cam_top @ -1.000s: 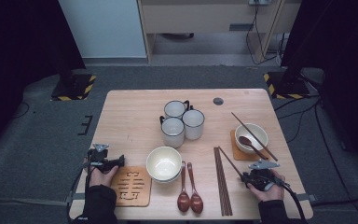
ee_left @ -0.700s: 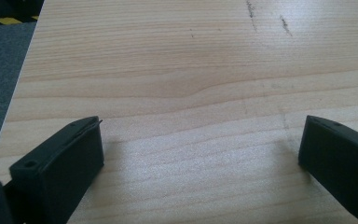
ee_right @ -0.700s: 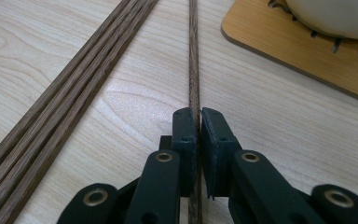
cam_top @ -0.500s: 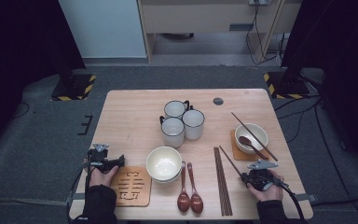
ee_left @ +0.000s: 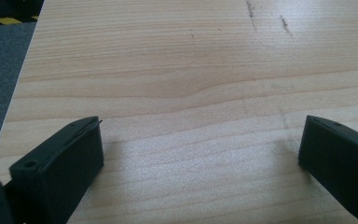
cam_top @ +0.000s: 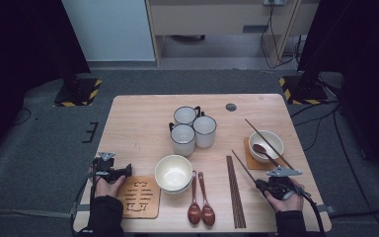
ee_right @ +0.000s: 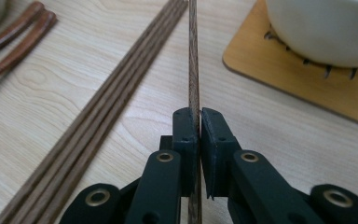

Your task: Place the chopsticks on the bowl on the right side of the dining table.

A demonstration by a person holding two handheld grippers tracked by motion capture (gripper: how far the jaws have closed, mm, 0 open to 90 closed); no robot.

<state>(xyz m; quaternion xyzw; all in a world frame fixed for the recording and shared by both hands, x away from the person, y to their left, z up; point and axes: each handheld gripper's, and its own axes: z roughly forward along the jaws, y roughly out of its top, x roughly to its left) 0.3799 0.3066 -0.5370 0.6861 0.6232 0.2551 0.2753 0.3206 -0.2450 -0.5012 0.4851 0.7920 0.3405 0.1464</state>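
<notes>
- One chopstick (ee_right: 193, 60) is pinched between the jaws of the right gripper (ee_right: 195, 123), which have just been closing on it; the stick runs away from the jaws along their line, so the grip is near its end, probably to lift it like a handle.
- In the high view that chopstick (cam_top: 243, 166) slants from the right gripper (cam_top: 265, 184), near the table's front right corner, up towards the middle of the table, apart from the rest of its set.
- Several more chopsticks (cam_top: 235, 192) lie in a tight parallel bundle just left of it, reaching to the front edge, likely the stock it was picked from.
- Right of the held stick a bowl (cam_top: 266, 144) sits on an orange coaster (cam_top: 250, 159), with a spoon inside and a pair of chopsticks laid across its rim: this looks like a finished place setting.
- A second bowl (cam_top: 173, 171) stands near the front edge with two spoons (cam_top: 200, 207) beside it and an empty coaster (cam_top: 139, 198) to its left, seemingly waiting to be set the same way.
- The left gripper (cam_top: 109, 170) rests by the front left corner, jaws wide apart over bare table (ee_left: 168, 70), holding nothing.
- Three mugs (cam_top: 192, 128) cluster mid-table.
</notes>
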